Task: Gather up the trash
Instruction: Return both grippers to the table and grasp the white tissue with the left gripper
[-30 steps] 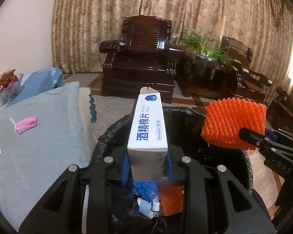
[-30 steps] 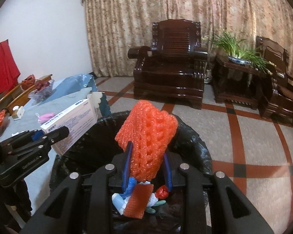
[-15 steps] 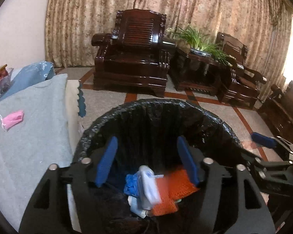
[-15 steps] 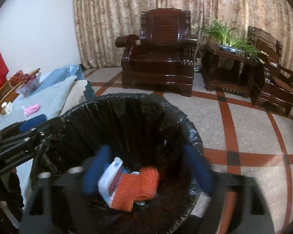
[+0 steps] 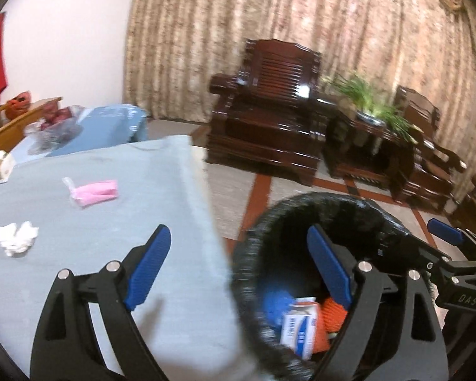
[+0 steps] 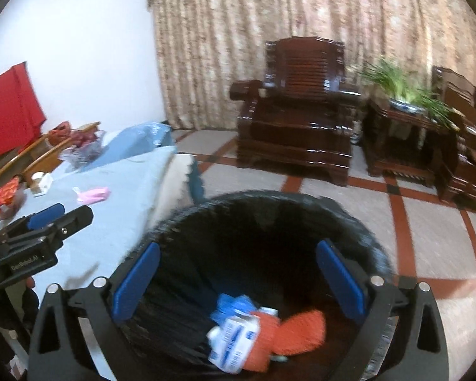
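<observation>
Both grippers are seen spread wide with nothing between the pads. The left gripper (image 5: 238,266) is held over the table edge: its left pad over the blue cloth (image 5: 79,222), its right pad over the bin (image 5: 301,209). The right gripper (image 6: 238,279) is centred over the bin (image 6: 269,203), both pads inside the rim outline.

Trash in the bin is shown in both views: a white-and-blue box (image 5: 298,327) (image 6: 234,339), orange foam net (image 5: 333,314) (image 6: 301,327) touching it, and something blue (image 5: 276,301) (image 6: 231,304) beside them. The bin interior is shown more fully by the right view; the left view is partly blocked by its own finger.

Trash on the cloth is shown best by the left view: a pink mask (image 5: 93,192) and, nearer, a crumpled tissue (image 5: 16,238), well apart. Only the mask (image 6: 92,193) is caught by the right view; the tissue is hidden there behind the left gripper (image 6: 47,222). The right gripper (image 5: 444,238) is seen at the left view's right edge.

Heavy motion blur is noted in both frames.
</observation>
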A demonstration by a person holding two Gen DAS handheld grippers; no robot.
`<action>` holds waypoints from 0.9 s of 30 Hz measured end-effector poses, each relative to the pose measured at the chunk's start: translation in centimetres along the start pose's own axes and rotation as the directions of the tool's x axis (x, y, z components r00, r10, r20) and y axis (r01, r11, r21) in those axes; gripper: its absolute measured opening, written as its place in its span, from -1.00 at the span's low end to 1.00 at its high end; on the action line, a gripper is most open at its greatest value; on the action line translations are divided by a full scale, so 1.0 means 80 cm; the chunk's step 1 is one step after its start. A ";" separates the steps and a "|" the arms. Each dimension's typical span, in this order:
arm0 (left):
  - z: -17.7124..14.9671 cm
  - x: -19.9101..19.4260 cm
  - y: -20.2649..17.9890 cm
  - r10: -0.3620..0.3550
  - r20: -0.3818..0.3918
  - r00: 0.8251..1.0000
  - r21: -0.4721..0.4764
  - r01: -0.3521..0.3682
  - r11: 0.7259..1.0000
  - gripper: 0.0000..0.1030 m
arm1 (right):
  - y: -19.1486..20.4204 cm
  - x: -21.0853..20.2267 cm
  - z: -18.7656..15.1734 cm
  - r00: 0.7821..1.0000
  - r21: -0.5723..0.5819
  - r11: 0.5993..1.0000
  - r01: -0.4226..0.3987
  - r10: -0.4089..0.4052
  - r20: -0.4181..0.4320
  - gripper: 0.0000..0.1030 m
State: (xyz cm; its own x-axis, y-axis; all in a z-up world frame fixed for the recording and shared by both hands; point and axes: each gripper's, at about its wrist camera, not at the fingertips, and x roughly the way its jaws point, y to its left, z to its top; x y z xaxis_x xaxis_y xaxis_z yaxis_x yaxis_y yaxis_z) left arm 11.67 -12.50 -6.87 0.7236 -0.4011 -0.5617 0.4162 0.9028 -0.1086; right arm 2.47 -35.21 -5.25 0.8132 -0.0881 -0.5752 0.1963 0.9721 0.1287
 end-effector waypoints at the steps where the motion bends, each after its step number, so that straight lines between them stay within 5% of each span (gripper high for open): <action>1: 0.000 -0.004 0.010 0.017 0.004 1.000 -0.006 -0.017 1.000 0.66 | 0.012 0.005 0.003 1.000 -0.012 1.000 -0.018 0.018 0.002 0.88; 10: -0.003 -0.037 0.125 0.205 0.018 0.979 -0.080 -0.203 0.976 0.66 | 0.113 0.048 0.021 0.988 -0.108 0.983 -0.151 0.152 0.003 0.88; 27: -0.032 -0.044 0.312 0.455 -0.061 0.889 -0.207 -0.457 0.865 0.66 | 0.267 0.146 0.037 0.960 -0.191 0.941 -0.279 0.276 -0.044 0.88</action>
State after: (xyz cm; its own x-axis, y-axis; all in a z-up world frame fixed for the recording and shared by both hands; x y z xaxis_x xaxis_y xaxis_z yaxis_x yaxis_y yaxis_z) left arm 18.10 11.86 -9.69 0.7983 0.0635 -0.5989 -0.0849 0.9964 -0.0075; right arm 17.81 -16.17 -6.83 0.8109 0.1934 -0.5523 -0.1472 0.9809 0.1274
